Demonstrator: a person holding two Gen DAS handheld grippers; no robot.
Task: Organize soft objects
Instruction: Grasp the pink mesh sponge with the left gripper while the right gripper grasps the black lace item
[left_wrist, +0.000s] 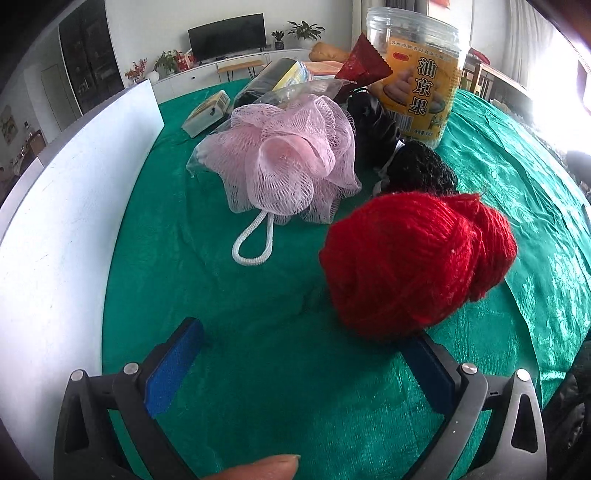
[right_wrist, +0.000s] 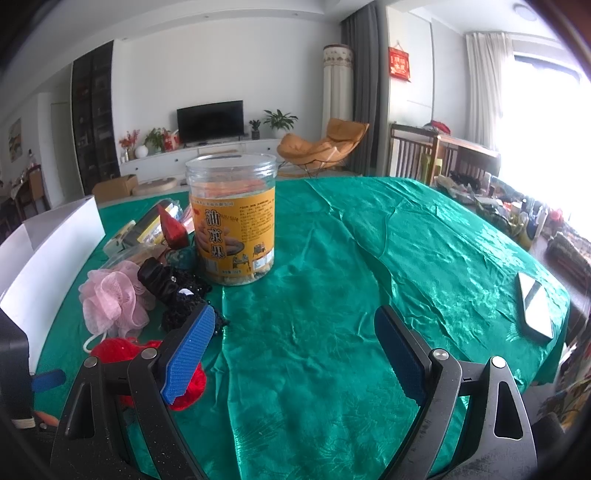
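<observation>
A red yarn ball (left_wrist: 413, 258) lies on the green tablecloth (left_wrist: 258, 332), just ahead of my left gripper's right finger. A pink mesh bath pouf (left_wrist: 284, 158) with a white cord loop lies behind it, beside a black scrunchie (left_wrist: 373, 125) and a black net pouf (left_wrist: 421, 170). My left gripper (left_wrist: 303, 354) is open and empty, low over the cloth. My right gripper (right_wrist: 295, 350) is open and empty above the cloth. In the right wrist view the red yarn (right_wrist: 147, 354), pink pouf (right_wrist: 110, 295) and black items (right_wrist: 177, 291) lie to its left.
A white box wall (left_wrist: 66, 229) runs along the left, also in the right wrist view (right_wrist: 51, 251). A clear snack jar with a yellow label (right_wrist: 232, 221) stands behind the soft items. Packets and a sponge (left_wrist: 280, 77) lie further back. A phone (right_wrist: 535, 306) lies at the right edge.
</observation>
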